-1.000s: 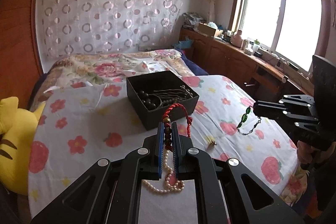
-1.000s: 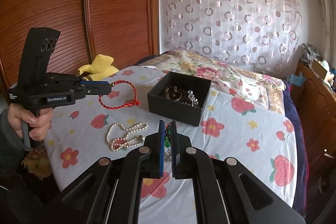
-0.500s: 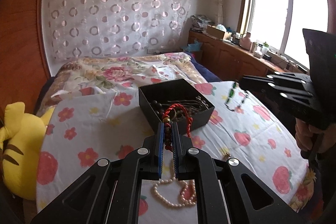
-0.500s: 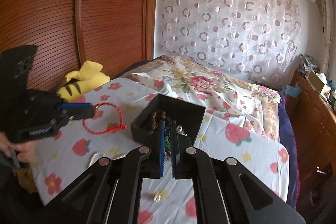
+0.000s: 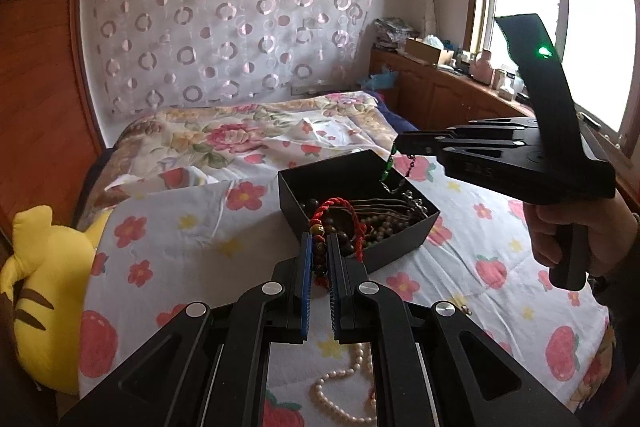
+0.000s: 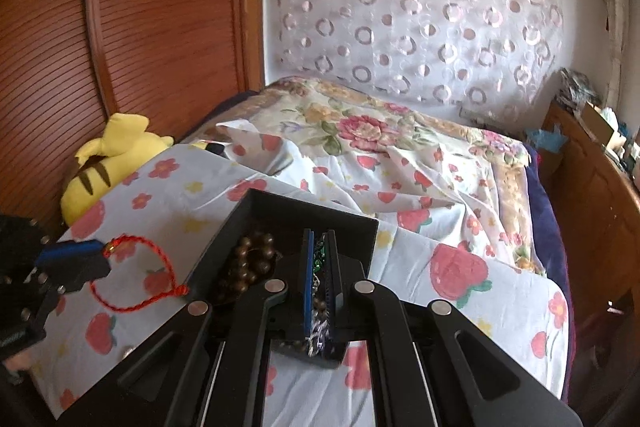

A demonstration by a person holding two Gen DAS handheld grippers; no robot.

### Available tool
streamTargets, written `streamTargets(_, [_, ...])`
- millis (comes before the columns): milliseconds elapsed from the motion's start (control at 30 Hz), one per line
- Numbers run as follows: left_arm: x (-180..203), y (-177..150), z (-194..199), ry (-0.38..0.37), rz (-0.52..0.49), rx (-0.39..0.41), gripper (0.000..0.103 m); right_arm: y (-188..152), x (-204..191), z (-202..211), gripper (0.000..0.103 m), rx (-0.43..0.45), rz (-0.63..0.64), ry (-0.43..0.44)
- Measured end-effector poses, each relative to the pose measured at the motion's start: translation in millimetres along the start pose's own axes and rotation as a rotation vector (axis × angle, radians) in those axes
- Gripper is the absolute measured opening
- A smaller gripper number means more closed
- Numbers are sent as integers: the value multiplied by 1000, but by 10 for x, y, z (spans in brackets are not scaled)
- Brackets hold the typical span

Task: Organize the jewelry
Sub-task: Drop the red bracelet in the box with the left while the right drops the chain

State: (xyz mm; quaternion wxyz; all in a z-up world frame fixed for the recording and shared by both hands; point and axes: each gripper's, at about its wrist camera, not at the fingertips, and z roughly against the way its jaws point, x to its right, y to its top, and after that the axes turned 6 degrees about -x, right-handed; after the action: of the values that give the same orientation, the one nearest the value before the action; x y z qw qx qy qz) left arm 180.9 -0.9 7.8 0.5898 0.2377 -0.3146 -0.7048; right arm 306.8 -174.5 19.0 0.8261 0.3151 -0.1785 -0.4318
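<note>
A black open jewelry box (image 5: pixel 412 229) (image 6: pixel 358 223) sits on the flowered bedsheet and holds brown bead strings (image 6: pixel 248 263). My left gripper (image 5: pixel 319 241) is shut on a red cord bracelet (image 5: pixel 338 205) (image 6: pixel 160 259) with beads, just in front of the box's near-left edge. My right gripper (image 6: pixel 319 239) (image 5: pixel 396 147) is shut on a green bead chain (image 5: pixel 387 171) (image 6: pixel 319 255) that hangs over the box's inside. A pearl necklace (image 5: pixel 340 393) lies on the sheet below my left gripper.
A yellow striped plush toy (image 5: pixel 36 283) (image 6: pixel 108 155) lies at the bed's left edge by the wooden wall. A small gold item (image 5: pixel 460 309) lies on the sheet right of the box. Wooden cabinets (image 5: pixel 440 95) stand under the window at right.
My right gripper has carried the green chain from the sheet to above the box. My left gripper has moved forward with the red bracelet to the box's edge.
</note>
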Motion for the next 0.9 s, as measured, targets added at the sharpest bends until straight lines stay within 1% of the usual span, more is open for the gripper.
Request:
streamTargets(133, [-8, 75, -93, 7, 1, -9, 6, 50, 50, -48, 8, -4, -41, 15])
streamTargets(167, [-5, 92, -113, 10, 0, -11, 6, 57, 60, -30, 10, -1, -49, 23])
streamTargets(200, [-1, 112, -135, 13, 0, -13, 6, 57, 65, -13, 17, 1, -49, 26])
streamTargets(233, [7, 142, -159, 14, -1, -14, 6, 61, 69, 5, 21, 4, -48, 24])
streamTargets(267, [15, 163, -176, 15, -2, -15, 6, 53, 74, 41, 22, 12, -46, 21])
streamTargets(500, [103, 366, -395, 21, -10, -22, 6, -66, 152, 247, 22, 25, -34, 18])
streamTargets(733, [125, 591, -715, 37, -11, -44, 6, -201, 171, 430, 22, 37, -12, 23])
streamTargets(800, [122, 614, -770, 41, -6, -48, 6, -252, 161, 481, 22, 40, -3, 27])
streamTargets(867, [103, 611, -807, 23, 9, -52, 6, -297, 146, 522, 22, 41, 3, 36])
streamTargets(900, [95, 593, -811, 22, 15, -50, 9, -326, 132, 537, 22, 42, 6, 42])
